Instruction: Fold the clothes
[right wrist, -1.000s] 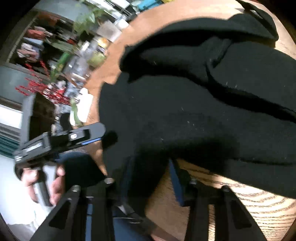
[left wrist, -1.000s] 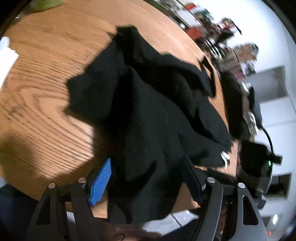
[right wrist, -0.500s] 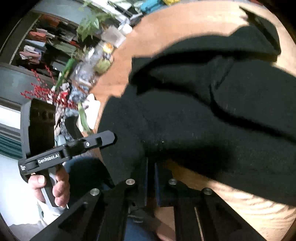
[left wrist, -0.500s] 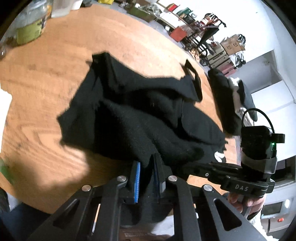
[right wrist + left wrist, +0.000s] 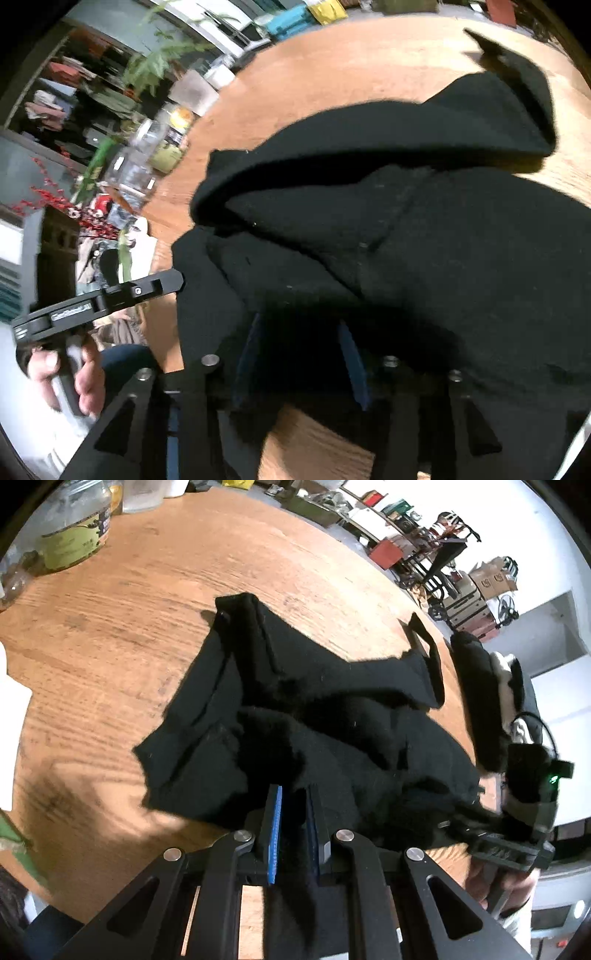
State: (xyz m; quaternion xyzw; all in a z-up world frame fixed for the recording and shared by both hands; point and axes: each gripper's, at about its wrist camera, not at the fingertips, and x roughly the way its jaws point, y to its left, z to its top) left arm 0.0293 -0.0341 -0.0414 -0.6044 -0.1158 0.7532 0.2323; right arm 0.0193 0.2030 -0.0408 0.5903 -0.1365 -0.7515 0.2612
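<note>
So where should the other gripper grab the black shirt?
Grab the near hem of the black shirt, coming from the table's near edge. That edge droops over the rim, so it slides easily between the right gripper's fingers, beside the left gripper.

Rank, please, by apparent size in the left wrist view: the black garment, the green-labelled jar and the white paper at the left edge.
1. Black garment, by far.
2 and 3. Green-labelled jar and white paper look alike; both are cropped, so unranked.
</note>
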